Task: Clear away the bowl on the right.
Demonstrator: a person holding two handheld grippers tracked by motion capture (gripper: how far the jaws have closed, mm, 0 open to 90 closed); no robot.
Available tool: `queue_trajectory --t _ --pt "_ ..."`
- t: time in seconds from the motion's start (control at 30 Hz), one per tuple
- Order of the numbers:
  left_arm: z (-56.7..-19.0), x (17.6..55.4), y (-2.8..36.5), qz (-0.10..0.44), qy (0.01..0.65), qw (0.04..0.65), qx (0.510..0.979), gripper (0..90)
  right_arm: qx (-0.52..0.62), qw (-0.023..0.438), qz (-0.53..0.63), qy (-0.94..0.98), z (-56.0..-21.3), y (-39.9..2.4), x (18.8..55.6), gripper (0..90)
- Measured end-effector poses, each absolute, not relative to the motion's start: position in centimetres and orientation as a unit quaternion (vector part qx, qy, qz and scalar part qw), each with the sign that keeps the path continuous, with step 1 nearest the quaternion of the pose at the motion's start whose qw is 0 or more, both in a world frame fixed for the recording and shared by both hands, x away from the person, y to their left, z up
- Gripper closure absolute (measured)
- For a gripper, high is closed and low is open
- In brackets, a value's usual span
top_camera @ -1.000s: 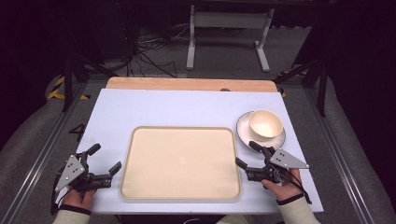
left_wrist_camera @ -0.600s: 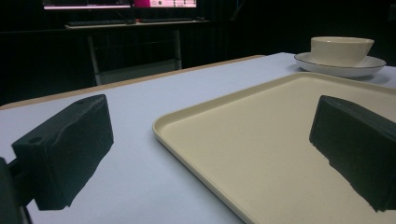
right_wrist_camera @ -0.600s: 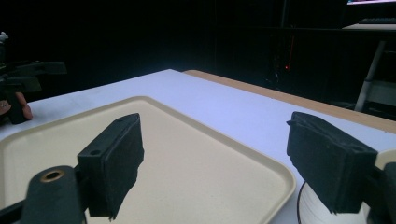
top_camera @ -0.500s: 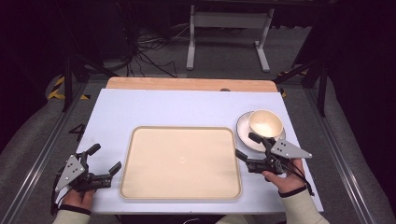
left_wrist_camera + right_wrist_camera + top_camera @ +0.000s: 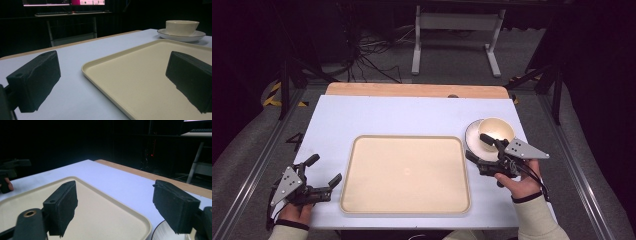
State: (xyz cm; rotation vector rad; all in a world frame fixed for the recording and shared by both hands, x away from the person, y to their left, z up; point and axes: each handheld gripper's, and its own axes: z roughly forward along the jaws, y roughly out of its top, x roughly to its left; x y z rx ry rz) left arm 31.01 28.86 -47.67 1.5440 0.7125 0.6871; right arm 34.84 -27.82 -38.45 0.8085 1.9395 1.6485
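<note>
A cream bowl point(image 5: 498, 129) sits on a white saucer point(image 5: 471, 139) at the table's right side. A large beige tray point(image 5: 407, 138) lies in the middle, with nothing on it. My right gripper point(image 5: 475, 146) is held open above the tray's right edge, its far jaw over the saucer's near rim; nothing is between its jaws point(image 5: 117, 205). My left gripper point(image 5: 326, 168) rests open just left of the tray's near corner. In the left gripper view the gripper point(image 5: 112, 82) straddles the tray's rim point(image 5: 105, 75), with the bowl point(image 5: 181, 27) and saucer point(image 5: 182, 38) far off.
The white table top point(image 5: 412, 115) ends in a wooden strip point(image 5: 412, 90) at the back. Beyond it are a dark floor, cables and a metal stand point(image 5: 457, 22). The other hand and its gripper point(image 5: 10, 170) show far left in the right gripper view.
My right gripper has risen and moved away from the front edge toward the bowl and saucer. The left gripper has stayed put.
</note>
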Motion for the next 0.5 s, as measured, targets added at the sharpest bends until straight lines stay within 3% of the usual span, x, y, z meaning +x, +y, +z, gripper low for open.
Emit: queue_trajectory --t 0.5 --pt "-47.7 31.1 28.9 0.295 0.31 0.609 0.668 0.2 0.317 0.26 0.568 0.714 -36.8 -29.2 36.8 19.9"
